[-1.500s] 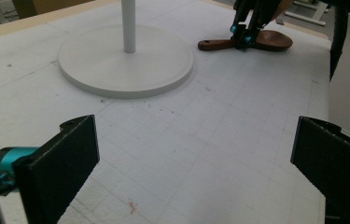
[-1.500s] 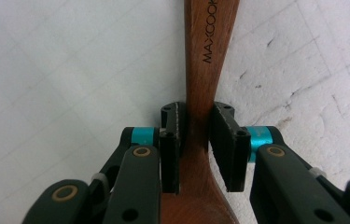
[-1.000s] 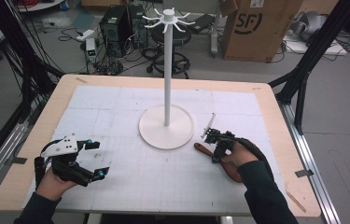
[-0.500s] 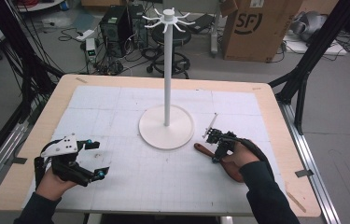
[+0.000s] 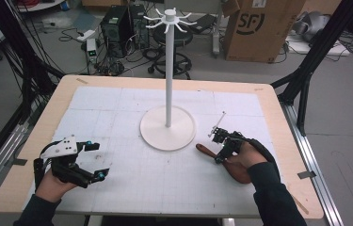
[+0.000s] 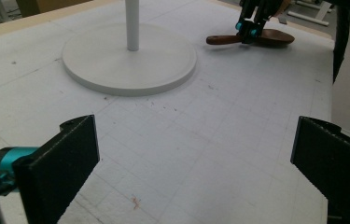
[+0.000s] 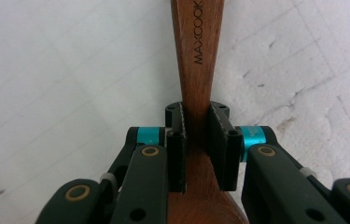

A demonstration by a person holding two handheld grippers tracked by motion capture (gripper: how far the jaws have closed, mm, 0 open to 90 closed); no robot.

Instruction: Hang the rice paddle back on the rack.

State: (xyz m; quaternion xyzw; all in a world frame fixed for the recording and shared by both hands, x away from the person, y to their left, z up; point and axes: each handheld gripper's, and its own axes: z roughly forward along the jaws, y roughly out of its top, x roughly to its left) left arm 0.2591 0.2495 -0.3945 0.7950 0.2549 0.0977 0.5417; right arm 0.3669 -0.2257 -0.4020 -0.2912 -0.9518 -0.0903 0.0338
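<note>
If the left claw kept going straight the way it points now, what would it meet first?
Probably the white stand base: the open left claw points across bare mat toward it, though depth is unclear. The wooden spoon lies farther off to the right.

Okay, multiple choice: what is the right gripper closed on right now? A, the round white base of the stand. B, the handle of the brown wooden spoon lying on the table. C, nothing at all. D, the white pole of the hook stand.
B: in the right gripper view the right gripper has both black pads pressed on the narrow handle of the brown wooden spoon, which lies flat on the white foam mat.
</note>
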